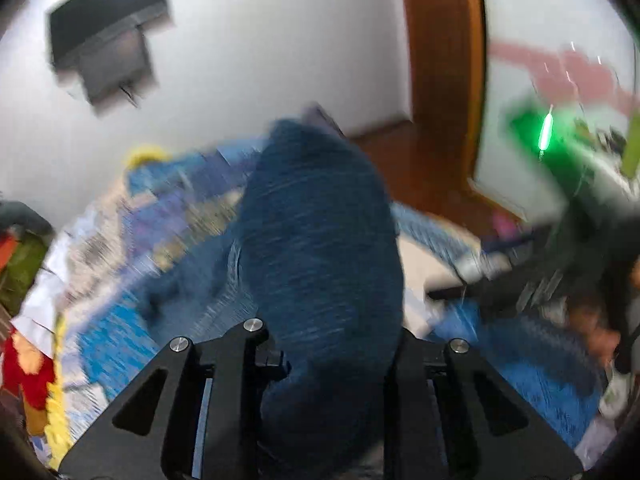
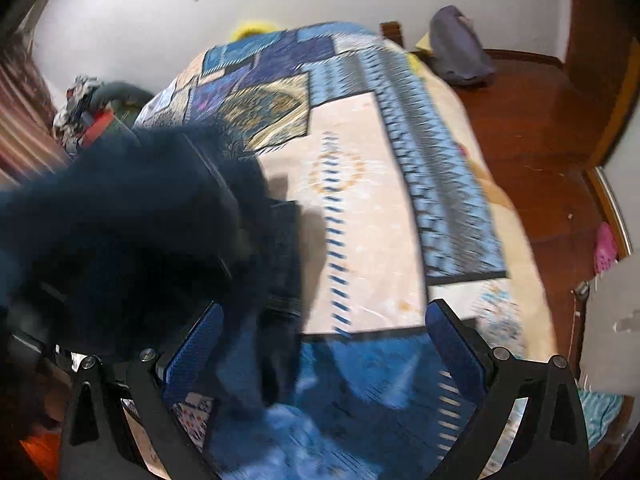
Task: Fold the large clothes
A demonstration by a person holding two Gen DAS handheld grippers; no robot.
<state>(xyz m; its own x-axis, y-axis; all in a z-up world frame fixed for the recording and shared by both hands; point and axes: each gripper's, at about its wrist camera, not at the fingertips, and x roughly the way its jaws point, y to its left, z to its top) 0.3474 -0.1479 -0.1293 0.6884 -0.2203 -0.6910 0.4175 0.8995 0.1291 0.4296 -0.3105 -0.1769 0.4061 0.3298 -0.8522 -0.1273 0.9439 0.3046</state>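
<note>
A bed (image 2: 352,208) fills most of both views, covered with a patchwork bedspread (image 2: 436,168) of blue, cream and purple panels. Beyond it stand a white wall (image 1: 248,40) and a wooden door frame (image 1: 444,60), with a reddish wooden floor (image 2: 532,152) alongside the bed.

The dark blue garment (image 1: 316,248), large and fuzzy-looking, rises in a thick bunch over the bed in the left wrist view. Its lower end runs down between the two black arms of the left hand-held gripper (image 1: 332,364); the jaws stand narrow and appear to pinch the cloth, though blur and the cloth itself hide the pads. In the right wrist view the same garment hangs as a dark mass at the left, above the bedspread, with a fold trailing down just beside the left blue pad.

The right hand-held gripper (image 2: 324,344) stands wide, its blue fingertips (image 2: 452,340) well apart; only the garment's edge lies near one of them, not pressed.

A grey bundle (image 2: 460,48) lies on the floor past the bed's far corner. A dark box (image 1: 104,44) is mounted on the wall.
</note>
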